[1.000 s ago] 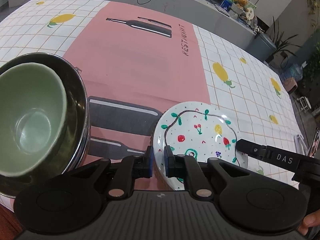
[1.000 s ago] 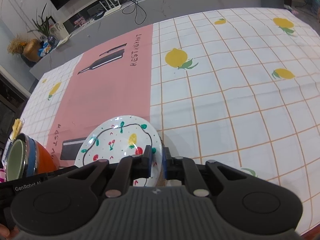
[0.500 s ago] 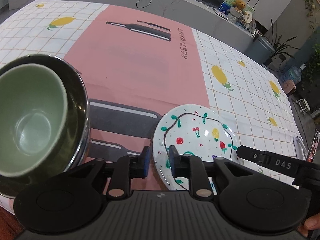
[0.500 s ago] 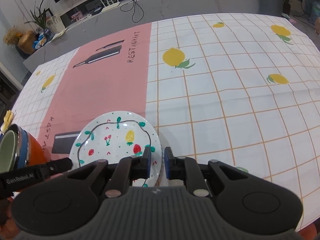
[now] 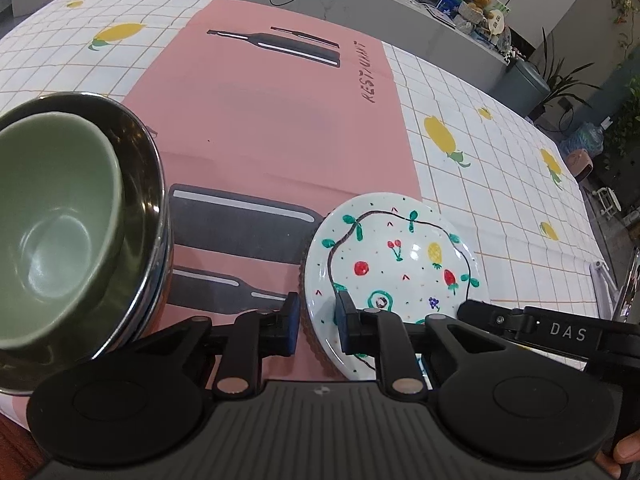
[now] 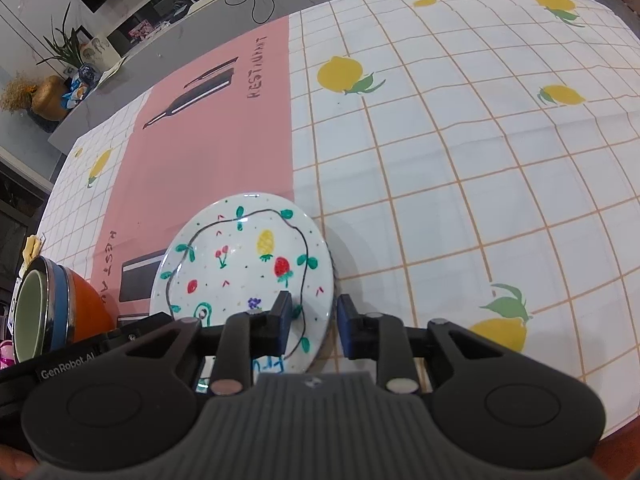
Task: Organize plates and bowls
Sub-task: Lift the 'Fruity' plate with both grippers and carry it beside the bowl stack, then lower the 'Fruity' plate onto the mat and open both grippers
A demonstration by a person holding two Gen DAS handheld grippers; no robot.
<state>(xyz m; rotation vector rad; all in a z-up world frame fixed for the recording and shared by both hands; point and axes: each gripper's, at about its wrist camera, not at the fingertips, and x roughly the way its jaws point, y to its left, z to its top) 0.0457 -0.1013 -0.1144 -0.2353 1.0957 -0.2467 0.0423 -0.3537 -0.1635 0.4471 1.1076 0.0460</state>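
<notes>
A white plate (image 5: 392,264) painted with fruit lies at the near edge of the tablecloth, on a brown scalloped rim (image 5: 307,340) that shows beneath it. My left gripper (image 5: 319,319) straddles the plate's left rim; its jaws are closing, with a gap still at the pads. In the right wrist view the plate (image 6: 244,264) has its right rim between the jaws of my right gripper (image 6: 315,319), which are opening and clear of it. A green bowl (image 5: 52,216) sits nested in a steel bowl (image 5: 148,184) to the left.
The bowl stack (image 6: 52,312) has blue and orange bowls under the steel one. The pink and lemon-checked tablecloth (image 6: 440,160) stretches beyond the plate. A grey counter (image 5: 360,4) with cables and clutter lies past the table's far edge.
Both grippers' jaws, shut on the plate's rim a second ago, have parted. The plate lies about where it was; the bowls have not moved.
</notes>
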